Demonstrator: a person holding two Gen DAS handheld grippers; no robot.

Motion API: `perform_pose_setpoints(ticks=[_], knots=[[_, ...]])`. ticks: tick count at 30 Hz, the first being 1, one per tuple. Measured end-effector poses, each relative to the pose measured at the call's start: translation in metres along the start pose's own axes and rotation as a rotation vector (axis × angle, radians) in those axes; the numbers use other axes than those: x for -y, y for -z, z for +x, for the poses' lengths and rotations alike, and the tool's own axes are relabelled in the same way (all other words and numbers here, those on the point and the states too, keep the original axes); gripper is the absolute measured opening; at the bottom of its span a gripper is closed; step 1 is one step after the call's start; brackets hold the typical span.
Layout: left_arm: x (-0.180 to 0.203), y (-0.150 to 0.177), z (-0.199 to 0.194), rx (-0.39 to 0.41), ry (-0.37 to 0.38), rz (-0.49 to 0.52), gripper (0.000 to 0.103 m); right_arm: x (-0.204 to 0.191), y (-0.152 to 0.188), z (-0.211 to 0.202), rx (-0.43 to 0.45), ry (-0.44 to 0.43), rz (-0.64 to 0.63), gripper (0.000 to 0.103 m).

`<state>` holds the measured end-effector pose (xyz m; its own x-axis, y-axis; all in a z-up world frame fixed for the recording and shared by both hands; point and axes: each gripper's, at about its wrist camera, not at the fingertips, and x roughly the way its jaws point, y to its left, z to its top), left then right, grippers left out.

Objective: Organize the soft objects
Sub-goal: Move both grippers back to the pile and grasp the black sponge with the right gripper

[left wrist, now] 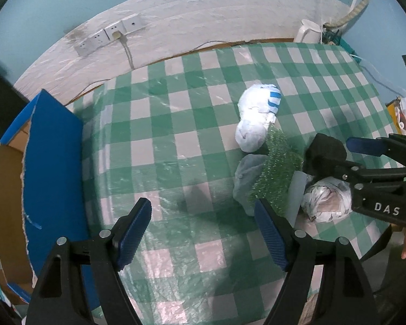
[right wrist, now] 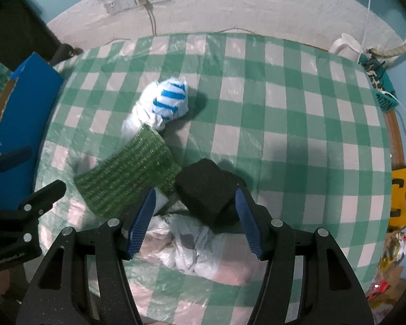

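Lying mid-table (left wrist: 176, 124): white-and-blue bundle (left wrist: 257, 116), green turf pad (right wrist: 127, 173), black sponge (right wrist: 205, 189), crumpled white bag (right wrist: 197, 246), clustered toward the near edge. Left gripper (left wrist: 203, 233) spread, empty. Right gripper (right wrist: 195, 222) spread, straddling the sponge, pads apart from it. Blue box (left wrist: 51, 162) at the left edge.

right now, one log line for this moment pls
left gripper: open, empty | right gripper: open around black sponge | green scrub pad: beside it | blue box: table's left

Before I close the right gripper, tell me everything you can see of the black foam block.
The black foam block is a chunky, matte, porous-looking cuboid, tilted with one corner raised. It rests on a crumpled white plastic bundle, beside the green turf patch. The open right gripper straddles its near end; whether the pads touch it is unclear.
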<state>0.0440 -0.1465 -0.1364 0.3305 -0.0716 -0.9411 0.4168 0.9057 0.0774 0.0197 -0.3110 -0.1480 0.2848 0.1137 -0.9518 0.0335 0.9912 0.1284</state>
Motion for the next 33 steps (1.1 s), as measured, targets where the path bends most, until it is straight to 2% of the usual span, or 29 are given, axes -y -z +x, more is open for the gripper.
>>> perform_pose_setpoints(ticks=[18,25,33], knots=[[0.025,-0.004,0.02,-0.04,0.012,0.061,0.082,0.002,-0.004,0.033,-0.03,0.047,-0.049,0.06],[0.04,-0.007,0.027,-0.046,0.022,0.092,0.083,0.006,-0.002,0.034,-0.039,0.039,-0.049,0.035],[0.061,-0.011,0.038,-0.068,0.046,0.115,0.083,0.019,0.006,0.02,-0.019,0.006,-0.001,0.034]])
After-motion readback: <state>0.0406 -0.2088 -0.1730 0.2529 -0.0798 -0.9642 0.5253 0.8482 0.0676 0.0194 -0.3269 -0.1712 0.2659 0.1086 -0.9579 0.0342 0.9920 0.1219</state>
